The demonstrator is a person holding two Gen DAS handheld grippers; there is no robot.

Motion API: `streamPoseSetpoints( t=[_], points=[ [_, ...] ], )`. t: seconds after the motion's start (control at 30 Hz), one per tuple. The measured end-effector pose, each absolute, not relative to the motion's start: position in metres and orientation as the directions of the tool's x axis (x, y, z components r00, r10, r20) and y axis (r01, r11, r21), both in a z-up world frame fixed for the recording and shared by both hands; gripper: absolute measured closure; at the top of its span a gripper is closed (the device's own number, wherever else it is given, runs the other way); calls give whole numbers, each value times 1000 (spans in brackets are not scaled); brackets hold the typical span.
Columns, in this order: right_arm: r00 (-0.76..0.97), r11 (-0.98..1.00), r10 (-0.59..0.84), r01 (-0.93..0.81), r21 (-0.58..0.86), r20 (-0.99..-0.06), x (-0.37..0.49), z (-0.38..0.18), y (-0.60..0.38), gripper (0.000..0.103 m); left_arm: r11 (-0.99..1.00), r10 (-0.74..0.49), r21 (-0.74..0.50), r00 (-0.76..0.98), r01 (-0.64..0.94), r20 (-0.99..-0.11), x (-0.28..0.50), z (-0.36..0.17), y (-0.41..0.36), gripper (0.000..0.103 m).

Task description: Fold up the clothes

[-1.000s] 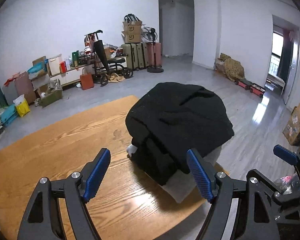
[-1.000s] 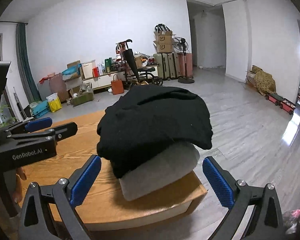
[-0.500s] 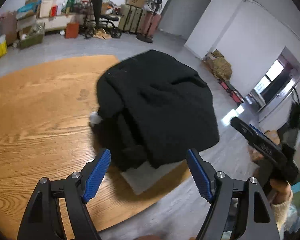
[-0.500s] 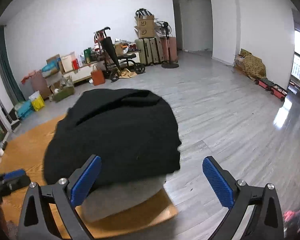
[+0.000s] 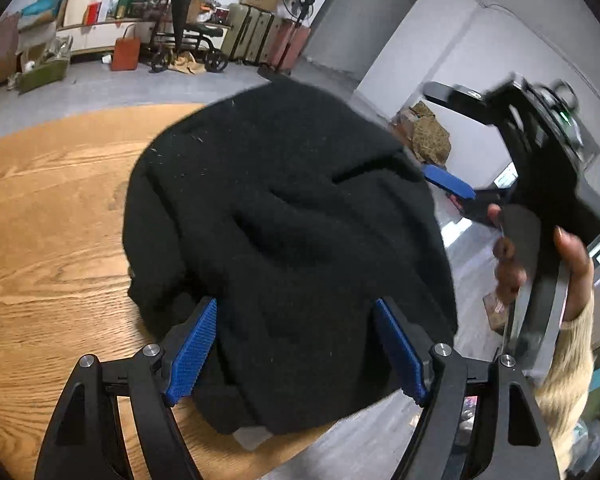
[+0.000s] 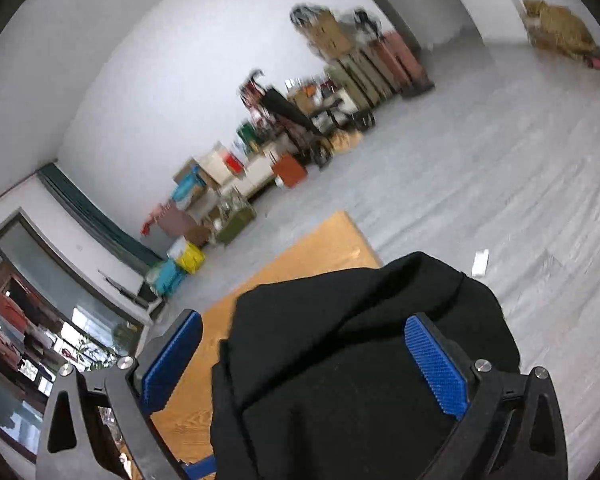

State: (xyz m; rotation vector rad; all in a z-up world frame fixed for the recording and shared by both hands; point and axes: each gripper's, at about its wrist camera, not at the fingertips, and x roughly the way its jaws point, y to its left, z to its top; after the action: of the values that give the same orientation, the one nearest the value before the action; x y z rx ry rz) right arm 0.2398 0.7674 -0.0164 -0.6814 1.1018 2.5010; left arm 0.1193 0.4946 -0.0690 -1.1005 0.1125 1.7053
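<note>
The black folded garment [image 5: 284,240] lay heaped on a pale grey folded piece [image 5: 252,438], of which only a corner showed at the 6 o'clock edge of the pile in the left wrist view. Both rested at the rim of the wooden table [image 5: 52,216], whose bare grain spread out toward 9 o'clock of the pile.

The left gripper [image 5: 296,348] stood with its jaws wide, one blue pad [image 5: 192,350] on each flank of the garment's near end. The cloth bulged between the pads; whether they actually touched it could not be told. At 3 o'clock in that view a person's hand [image 5: 539,264], with a cream knitted sleeve [image 5: 567,364] below it, gripped the handle of the right gripper [image 6: 303,360].

In the right wrist view the scene was tilted and blurred. The right gripper's jaws were likewise spread wide. The garment filled the space between them and seemed to lie against the right-hand pad [image 6: 435,364], while the left-hand pad [image 6: 172,360] stood clear of it over the table. Beyond, toward 12 o'clock, boxes and suitcases [image 6: 363,60] stood along a white wall on a grey floor [image 6: 479,184].
</note>
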Motion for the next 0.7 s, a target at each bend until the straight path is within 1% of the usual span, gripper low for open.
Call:
streamPoseSetpoints(
  t=[0.17,0.23,0.27,0.33,0.4,0.43,0.5,0.57,0.7],
  points=[
    [-789,-668,40,-478,571,-614,206,-33,786,0,-444,682,-393,-19,-805,-731,115,-71,504,23],
    [-745,-673,22,-504,541,-667,189,-41,794,0,-452,665,-396,-7,-799,-747,113,-72,509,22],
    [-716,-675,24,-526,517,-698,179,-46,799,0,-454,654,-391,-1,-801,-757,112,-74,511,22],
    [-651,-671,38,-579,463,-758,159,-57,809,0,-466,639,-382,-4,-798,-770,111,-77,515,18],
    [-580,-644,43,-638,422,-813,139,-67,819,0,-484,630,-396,4,-780,-777,108,-81,518,17],
    [-540,-640,58,-665,384,-840,131,-71,822,1,-493,621,-401,10,-772,-784,106,-82,521,17],
    [-442,-652,126,-712,262,-888,117,-74,821,1,-508,594,-399,24,-764,-804,104,-84,526,16],
    [-369,-666,185,-729,160,-911,107,-73,817,2,-513,549,-383,49,-769,-834,103,-86,534,14],
    [-360,-695,186,-706,137,-914,105,-51,810,2,-508,466,-367,109,-779,-878,98,-89,547,13]
  ],
)
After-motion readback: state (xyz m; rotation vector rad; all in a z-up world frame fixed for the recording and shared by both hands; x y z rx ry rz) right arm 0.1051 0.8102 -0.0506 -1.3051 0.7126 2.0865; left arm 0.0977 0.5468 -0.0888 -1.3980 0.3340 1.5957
